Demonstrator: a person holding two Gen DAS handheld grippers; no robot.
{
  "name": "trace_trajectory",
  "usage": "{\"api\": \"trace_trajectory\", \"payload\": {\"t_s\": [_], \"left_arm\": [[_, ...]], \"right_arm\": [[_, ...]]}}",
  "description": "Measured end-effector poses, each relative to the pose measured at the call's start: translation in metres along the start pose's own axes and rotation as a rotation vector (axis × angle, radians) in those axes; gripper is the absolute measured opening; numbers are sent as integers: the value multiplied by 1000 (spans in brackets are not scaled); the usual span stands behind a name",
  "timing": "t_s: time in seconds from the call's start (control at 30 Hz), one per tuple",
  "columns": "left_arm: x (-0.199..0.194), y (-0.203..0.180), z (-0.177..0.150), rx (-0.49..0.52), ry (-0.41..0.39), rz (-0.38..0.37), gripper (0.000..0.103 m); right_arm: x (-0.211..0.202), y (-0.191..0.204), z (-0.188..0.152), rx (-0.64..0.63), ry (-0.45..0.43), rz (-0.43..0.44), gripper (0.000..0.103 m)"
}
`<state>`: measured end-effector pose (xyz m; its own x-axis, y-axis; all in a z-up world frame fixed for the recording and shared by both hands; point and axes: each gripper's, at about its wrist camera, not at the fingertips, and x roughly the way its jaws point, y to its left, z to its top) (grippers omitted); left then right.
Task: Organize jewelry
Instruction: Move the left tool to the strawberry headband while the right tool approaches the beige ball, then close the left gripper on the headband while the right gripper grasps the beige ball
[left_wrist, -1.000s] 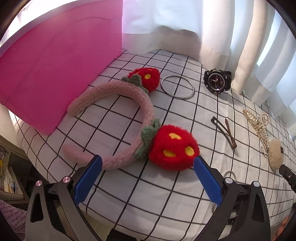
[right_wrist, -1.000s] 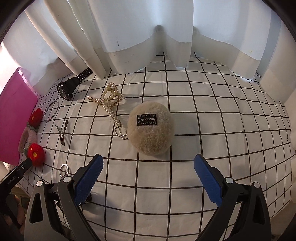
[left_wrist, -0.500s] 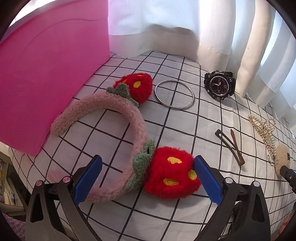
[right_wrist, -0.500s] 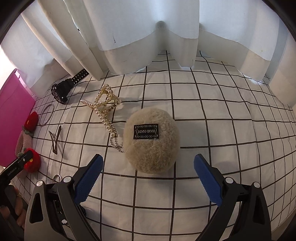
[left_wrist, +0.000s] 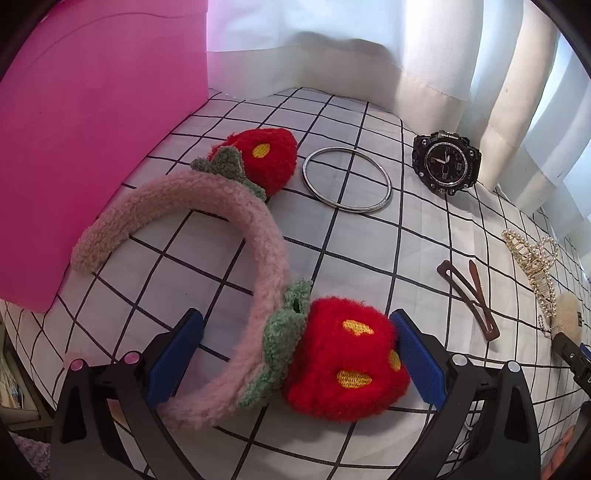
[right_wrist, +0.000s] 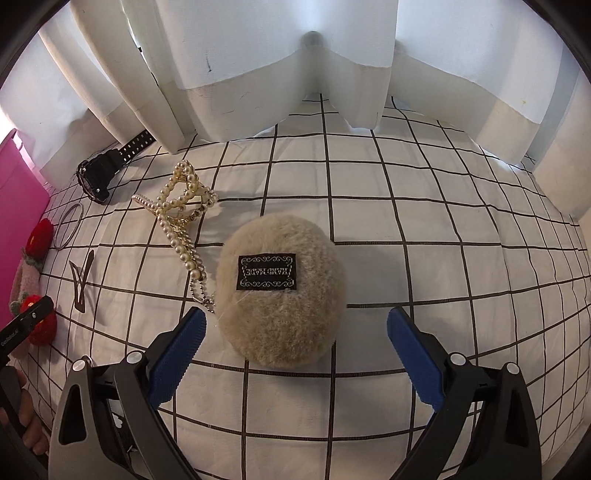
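A fuzzy pink headband (left_wrist: 255, 236) with two red strawberries (left_wrist: 347, 369) lies on the checked cloth. My left gripper (left_wrist: 295, 358) is open, its jaws either side of the near strawberry and band. In the right wrist view a beige fluffy pom-pom (right_wrist: 282, 291) with a black label lies on the cloth. My right gripper (right_wrist: 295, 354) is open, with the pom-pom's near edge between its jaws. A pearl hair claw (right_wrist: 183, 218) with a chain lies beside the pom-pom.
A pink box (left_wrist: 85, 129) stands at the left. A silver bangle (left_wrist: 347, 179), a black watch (left_wrist: 445, 166) and a brown hair clip (left_wrist: 469, 295) lie on the cloth. White curtains (right_wrist: 295, 55) hang behind.
Both grippers have moved forward. The near strawberry now lies between the left jaws, and the pom-pom is closer to the right jaws.
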<state>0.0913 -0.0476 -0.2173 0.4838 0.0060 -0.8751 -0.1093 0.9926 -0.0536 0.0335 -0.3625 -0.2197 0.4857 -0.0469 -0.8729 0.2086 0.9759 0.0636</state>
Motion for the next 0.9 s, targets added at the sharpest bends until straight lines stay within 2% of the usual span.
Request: {"api": "trace_trajectory", "payload": {"t_s": [0.23, 0.5, 0.63, 0.73, 0.83, 0.9], "left_arm": [[4, -6, -2, 48, -30, 32, 98], [3, -7, -3, 48, -60, 30, 98], [3, -7, -4, 53, -70, 30, 98], [1, -6, -6, 59, -82, 23, 97], [-4, -6, -9, 73, -96, 12, 87], [-9, -10, -11, 97, -108, 0, 69]], "right_arm": [[14, 0, 5, -18, 2, -31, 94], [20, -2, 8, -36, -57, -44, 94], [23, 1, 11, -66, -55, -67, 95], [26, 2, 14, -59, -52, -52, 95], [23, 7, 8, -78, -57, -32, 94], [22, 8, 6, -82, -64, -28, 93]]}}
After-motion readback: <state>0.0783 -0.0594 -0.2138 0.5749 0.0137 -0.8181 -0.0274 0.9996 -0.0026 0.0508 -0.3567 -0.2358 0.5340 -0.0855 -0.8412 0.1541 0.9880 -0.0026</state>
